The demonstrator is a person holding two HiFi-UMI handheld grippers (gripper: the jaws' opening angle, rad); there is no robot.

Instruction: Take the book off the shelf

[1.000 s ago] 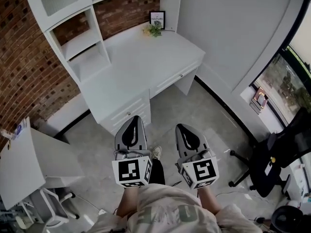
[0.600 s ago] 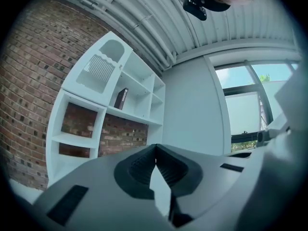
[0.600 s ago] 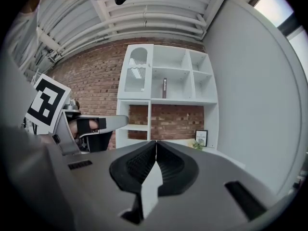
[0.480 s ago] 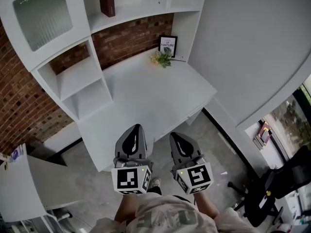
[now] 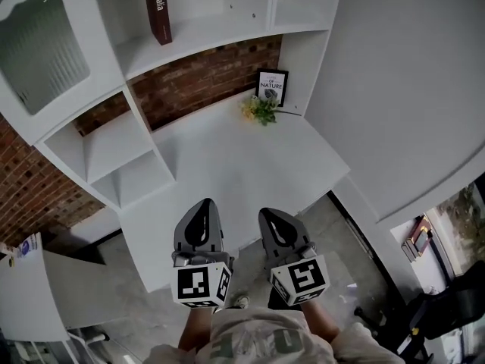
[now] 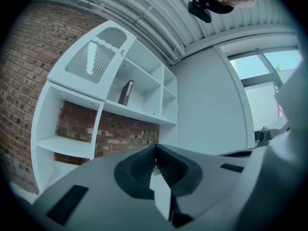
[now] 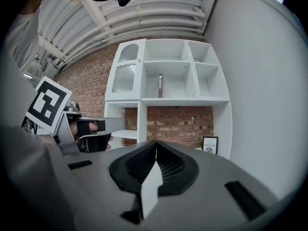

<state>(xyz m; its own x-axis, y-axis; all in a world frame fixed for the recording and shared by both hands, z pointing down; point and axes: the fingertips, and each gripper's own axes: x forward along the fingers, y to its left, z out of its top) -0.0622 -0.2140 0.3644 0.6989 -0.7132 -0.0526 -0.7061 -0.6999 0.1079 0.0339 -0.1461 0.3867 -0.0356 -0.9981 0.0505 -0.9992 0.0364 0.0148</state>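
Observation:
A dark red book stands upright on an upper shelf of the white shelf unit; it also shows as the book in the left gripper view and as the book in the right gripper view. My left gripper and right gripper are side by side over the near edge of the white desk, well below and short of the book. Both are shut with nothing between the jaws, as the left gripper and right gripper show in their own views.
A small framed print and a little plant stand at the desk's back right corner. Open cubbies sit at the desk's left, against a brick wall. A glass-front cabinet door is upper left. A grey wall bounds the right.
The view has moved closer to the desk and tilted up, so the book and upper shelf have come into sight. Both grippers stay shut, now over the desk's front edge.

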